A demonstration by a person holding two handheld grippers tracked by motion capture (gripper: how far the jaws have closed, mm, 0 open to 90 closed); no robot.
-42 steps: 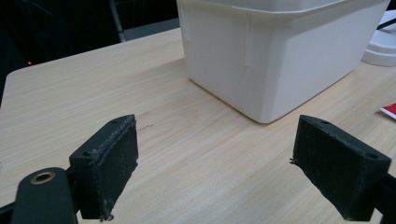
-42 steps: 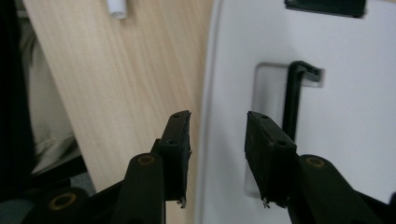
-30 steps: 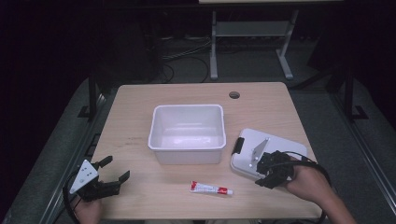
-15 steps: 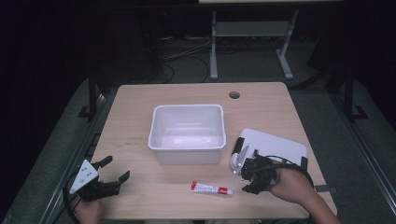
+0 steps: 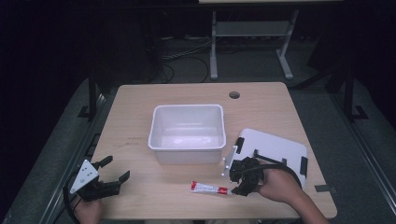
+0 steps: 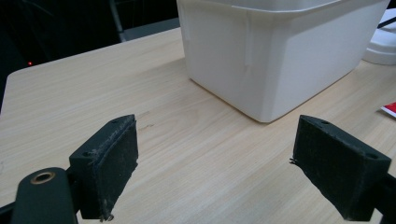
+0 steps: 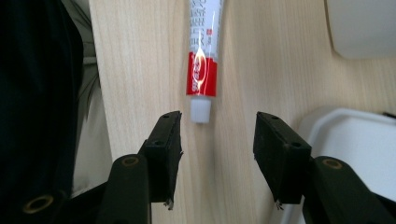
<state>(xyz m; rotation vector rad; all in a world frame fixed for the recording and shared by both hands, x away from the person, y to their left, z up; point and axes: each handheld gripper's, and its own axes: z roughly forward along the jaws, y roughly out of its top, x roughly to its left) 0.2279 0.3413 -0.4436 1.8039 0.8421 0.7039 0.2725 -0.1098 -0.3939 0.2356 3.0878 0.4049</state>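
A red and white toothpaste tube (image 5: pixel 208 188) lies flat near the table's front edge, its white cap toward the right. My right gripper (image 5: pixel 237 181) sits just right of the cap, low over the table. Its jaws have just been opening. In the right gripper view the tube (image 7: pixel 202 56) lies ahead of the gripper (image 7: pixel 217 140), the cap just short of the gap, nothing between the pads. A white bin (image 5: pixel 187 132) stands at mid table. My left gripper (image 5: pixel 116 170) rests open at the front left; it faces the bin (image 6: pixel 275 51) in the left gripper view.
A white lid (image 5: pixel 275 151) with black clips lies flat at the right, just behind my right hand. The table has a cable hole (image 5: pixel 234 94) at the back. Bare wood lies between the left gripper (image 6: pixel 215 172) and the bin.
My right gripper has moved left off the white lid and down toward the tube's cap. The left gripper, the bin and the tube have stayed put.
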